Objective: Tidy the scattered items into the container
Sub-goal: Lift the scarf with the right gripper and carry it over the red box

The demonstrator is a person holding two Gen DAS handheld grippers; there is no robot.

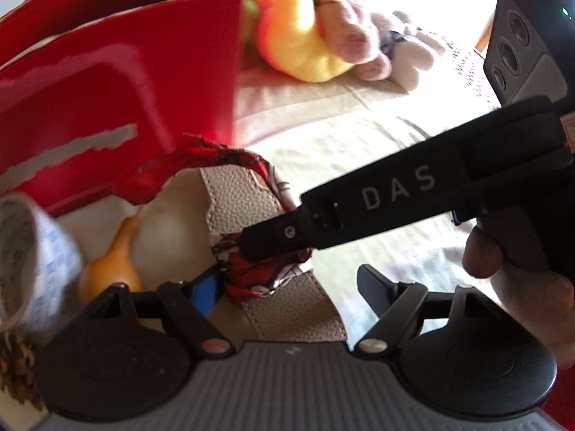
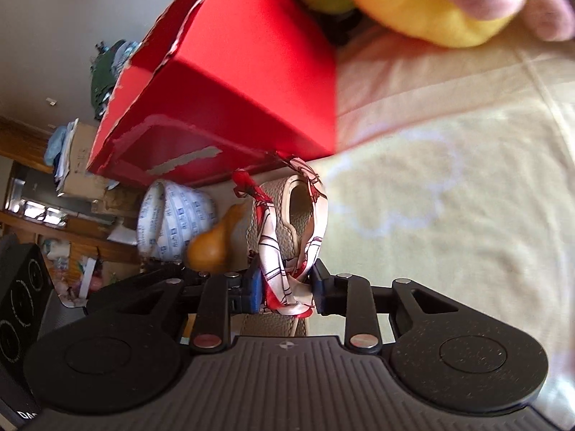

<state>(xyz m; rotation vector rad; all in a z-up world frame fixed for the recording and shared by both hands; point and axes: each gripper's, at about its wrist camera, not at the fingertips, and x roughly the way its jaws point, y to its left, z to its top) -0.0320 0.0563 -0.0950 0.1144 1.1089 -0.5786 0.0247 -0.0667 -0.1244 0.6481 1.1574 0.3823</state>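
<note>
One red box (image 2: 222,107) is seen on the cloth-covered table (image 2: 449,197). One scarf-wrapped strap (image 2: 287,237) lies just beside it, pinched by the right gripper (image 2: 285,289). Left gripper (image 1: 284,287) fingers spread. One tape roll (image 2: 172,222), one gourd (image 2: 212,244) nearby.

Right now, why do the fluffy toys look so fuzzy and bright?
Left wrist view: the yellow plush toy sits far back in strong glare, soft-focused. Right wrist view: it lies at the bent fisheye edge, blurred; the red cardboard box looks sharper.

The red box (image 2: 230,107) walls the left; bare bedcover (image 2: 449,215) lies open rightward.
</note>
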